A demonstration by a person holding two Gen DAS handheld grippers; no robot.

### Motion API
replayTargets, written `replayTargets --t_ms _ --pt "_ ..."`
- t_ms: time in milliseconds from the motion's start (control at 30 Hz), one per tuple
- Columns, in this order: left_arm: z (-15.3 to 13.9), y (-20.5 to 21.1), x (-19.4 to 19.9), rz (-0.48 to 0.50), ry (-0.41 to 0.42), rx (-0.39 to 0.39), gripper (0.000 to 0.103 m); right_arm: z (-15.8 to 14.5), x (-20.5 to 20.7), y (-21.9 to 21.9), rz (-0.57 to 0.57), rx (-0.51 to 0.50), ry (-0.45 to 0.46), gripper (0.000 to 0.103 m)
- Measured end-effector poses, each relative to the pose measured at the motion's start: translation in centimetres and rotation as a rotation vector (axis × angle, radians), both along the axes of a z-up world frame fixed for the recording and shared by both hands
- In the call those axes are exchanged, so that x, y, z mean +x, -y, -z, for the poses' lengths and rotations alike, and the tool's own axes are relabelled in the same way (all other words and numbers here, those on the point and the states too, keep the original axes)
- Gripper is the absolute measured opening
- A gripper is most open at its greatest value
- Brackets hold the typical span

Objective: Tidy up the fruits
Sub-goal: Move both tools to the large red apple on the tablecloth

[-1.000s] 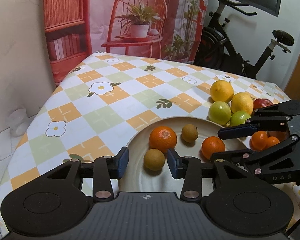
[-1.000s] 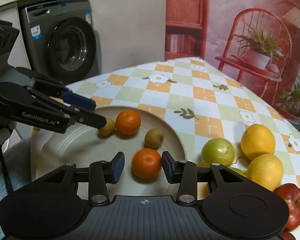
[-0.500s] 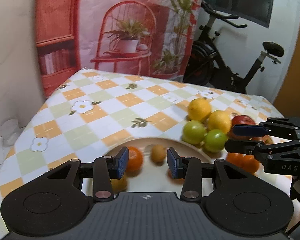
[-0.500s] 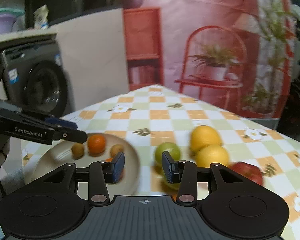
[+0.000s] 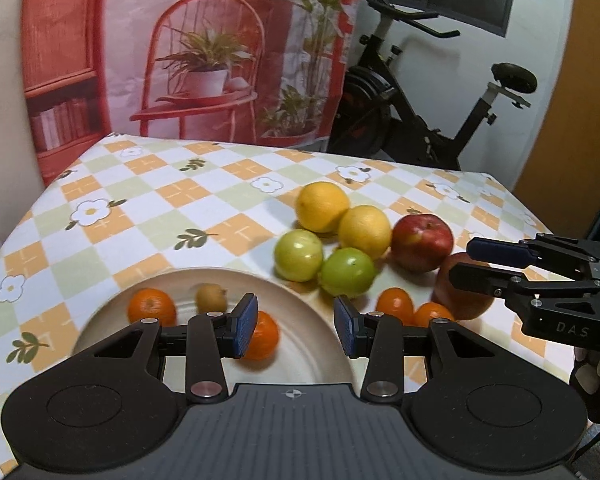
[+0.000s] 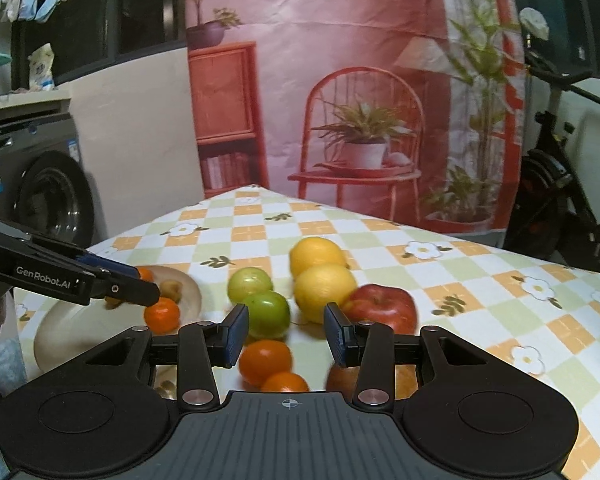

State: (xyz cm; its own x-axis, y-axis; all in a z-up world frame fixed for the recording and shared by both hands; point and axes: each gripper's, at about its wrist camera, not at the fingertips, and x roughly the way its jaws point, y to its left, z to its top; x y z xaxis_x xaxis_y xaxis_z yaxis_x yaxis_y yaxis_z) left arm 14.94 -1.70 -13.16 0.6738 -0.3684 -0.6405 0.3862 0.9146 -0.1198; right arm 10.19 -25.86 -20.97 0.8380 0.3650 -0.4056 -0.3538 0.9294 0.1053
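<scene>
- Fruits sit in two groups on the checked tablecloth [image 5: 148,200]: some in a cream plate [image 5: 300,300], the rest loose to its right in the left wrist view.
- In the plate, lower left of the left wrist view: a tangerine [image 5: 152,306], a small brown fruit [image 5: 211,298] just beside it, and a second tangerine [image 5: 264,336] partly behind the left gripper's finger.
- Loose cluster, centre-right of the left wrist view: two yellow citrus [image 5: 322,206] [image 5: 364,232] touching, two green fruits [image 5: 299,255] [image 5: 347,272] side by side in front of them, a red apple [image 5: 422,242] to their right.
- Nearer the camera: two small tangerines [image 5: 396,304] [image 5: 432,314] touching, off the plate, and a second reddish apple [image 5: 460,300] partly hidden behind the right gripper.
- Left gripper [image 5: 296,320]: jaws spread, nothing between the pads, hanging over the plate's right rim.
- Right gripper [image 6: 286,334]: jaws spread, gripping nothing; in the right wrist view one green fruit [image 6: 268,314] and a tangerine [image 6: 265,362] show through the gap, lying on the cloth beyond.
- In the right wrist view the left gripper comes in from the left edge over the plate [image 6: 60,332].
- Background: a printed backdrop [image 5: 204,60] with a red chair, an exercise bike [image 5: 420,120] upper right, a washing machine [image 6: 40,184] at the left of the right wrist view.
- Slight motion blur on the fruit.
</scene>
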Motion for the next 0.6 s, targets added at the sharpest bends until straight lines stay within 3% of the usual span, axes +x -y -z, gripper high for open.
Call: replayTargets --t_ms 267,600 --pt "-0.5 1.6 -0.1 0.018 0.004 -0.003 0.044 0.7 -0.7 1.9 0.057 0.003 0.023 0.054" --pt "-0.7 4.1 0.6 0.064 -0.004 0.004 0.044 2.5 -1.7 4.8 0.112 0.024 -0.004 0.055"
